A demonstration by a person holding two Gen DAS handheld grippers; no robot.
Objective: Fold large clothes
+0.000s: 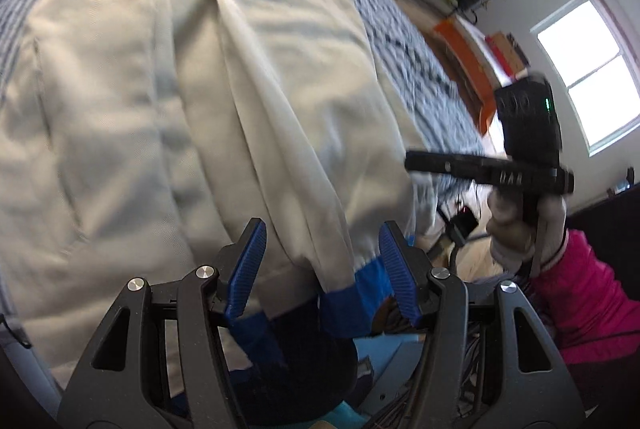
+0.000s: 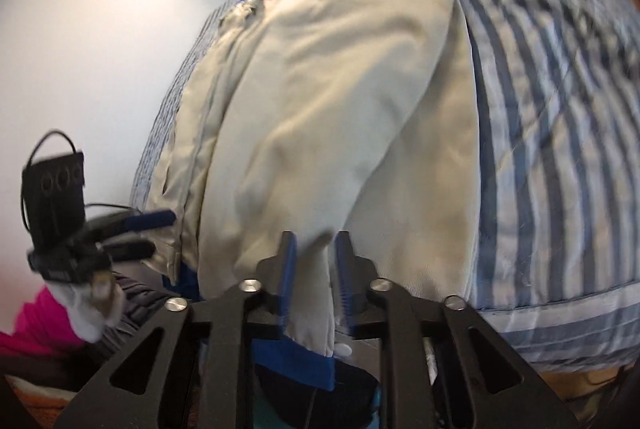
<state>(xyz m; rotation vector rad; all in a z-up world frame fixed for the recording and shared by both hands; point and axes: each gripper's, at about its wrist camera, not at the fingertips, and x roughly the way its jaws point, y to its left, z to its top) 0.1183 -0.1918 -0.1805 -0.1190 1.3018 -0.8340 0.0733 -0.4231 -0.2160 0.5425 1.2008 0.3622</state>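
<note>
A beige jacket (image 1: 168,89) with blue trim lay spread over the striped bed cover (image 1: 404,41), filling the middle of both views. The left gripper (image 1: 322,261) stood open at the bottom of its frame, its blue pads either side of the jacket's blue hem, not pressing it. The right gripper (image 2: 314,269) at bottom centre was slightly parted, a fold of beige cloth between its pads; no pinch showed. A pink sleeve (image 1: 588,293) sat lower right.
</note>
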